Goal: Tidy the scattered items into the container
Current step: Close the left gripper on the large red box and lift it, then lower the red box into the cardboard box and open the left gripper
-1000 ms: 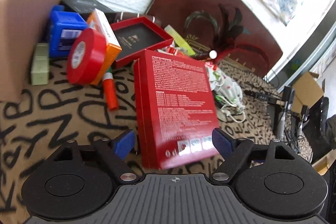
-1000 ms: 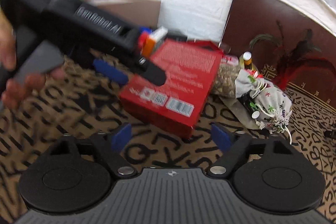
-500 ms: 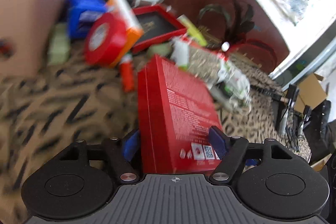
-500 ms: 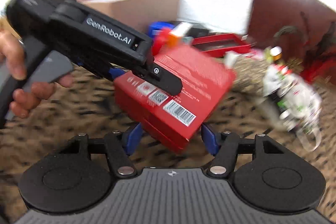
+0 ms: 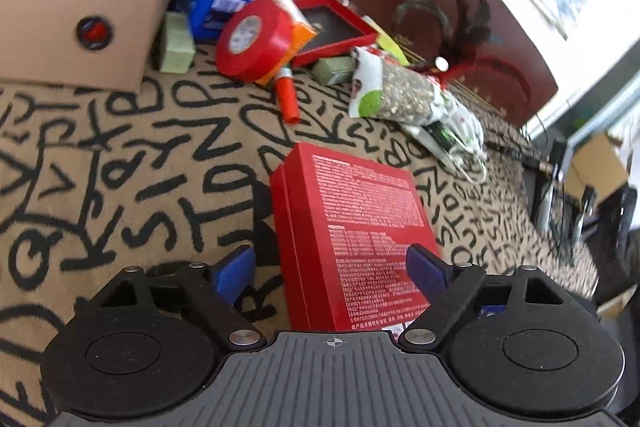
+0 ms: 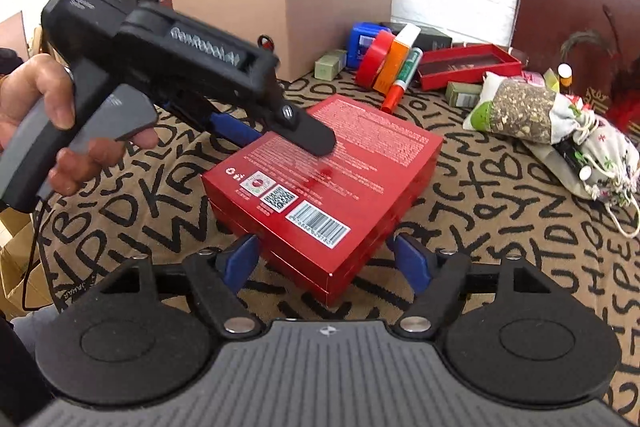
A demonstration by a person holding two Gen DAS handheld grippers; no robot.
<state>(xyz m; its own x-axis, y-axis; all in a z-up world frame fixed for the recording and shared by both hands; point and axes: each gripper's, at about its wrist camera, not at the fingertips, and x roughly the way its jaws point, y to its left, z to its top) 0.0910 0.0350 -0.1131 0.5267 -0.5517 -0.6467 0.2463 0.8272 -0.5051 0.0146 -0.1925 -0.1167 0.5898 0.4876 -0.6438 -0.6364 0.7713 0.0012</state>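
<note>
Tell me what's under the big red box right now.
The red box rests flat on the lettered cloth. Anything beneath it is covered. The left gripper straddles one end, the right gripper a corner.

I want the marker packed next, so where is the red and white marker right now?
In the right wrist view the marker lies beyond the red box, leaning against the orange box, left of the open red tray.

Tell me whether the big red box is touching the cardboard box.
Apart. The right wrist view shows a strip of lettered rug between the red box and the cardboard box.
</note>
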